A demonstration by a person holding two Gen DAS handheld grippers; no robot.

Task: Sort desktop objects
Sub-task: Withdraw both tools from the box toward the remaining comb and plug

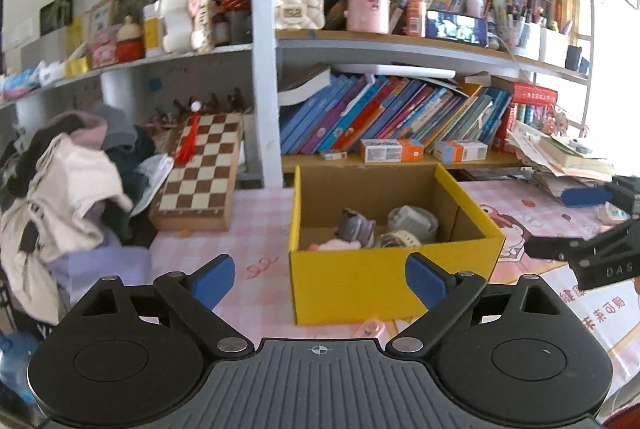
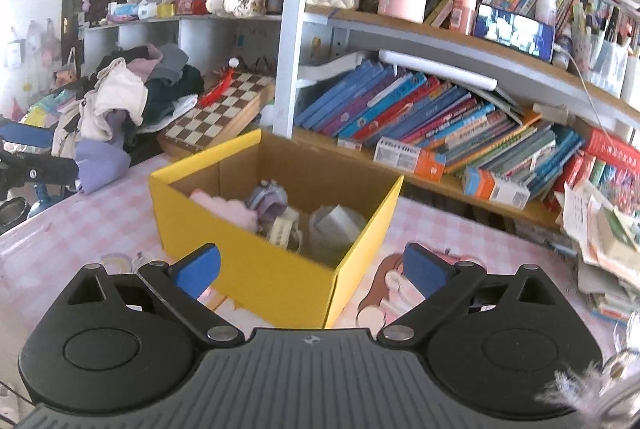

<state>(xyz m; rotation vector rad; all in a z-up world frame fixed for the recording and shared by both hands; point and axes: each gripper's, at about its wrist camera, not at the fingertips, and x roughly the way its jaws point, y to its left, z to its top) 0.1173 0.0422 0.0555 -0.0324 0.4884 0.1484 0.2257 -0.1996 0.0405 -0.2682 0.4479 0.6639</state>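
A yellow cardboard box (image 1: 360, 281) stands open on the pink checked tablecloth, just ahead of both grippers. Inside lie a pink soft item (image 2: 224, 207), a purple-grey object (image 2: 268, 203) and a grey-white roll (image 2: 336, 225). My left gripper (image 1: 320, 277) is open and empty, its blue pads (image 1: 214, 279) spread in front of the box's near wall. My right gripper (image 2: 314, 267) is open and empty too, facing a corner of the box (image 2: 332, 269). A small pink thing (image 1: 370, 329) lies on the cloth by the box's front. The other gripper shows at each view's edge.
A folding chessboard (image 1: 200, 177) leans at the back left beside a heap of clothes (image 1: 68, 189). Shelves of books (image 1: 380, 117) run behind the box. A stack of papers (image 2: 600, 229) sits at the right. A clear tape ring (image 2: 116, 261) lies on the cloth.
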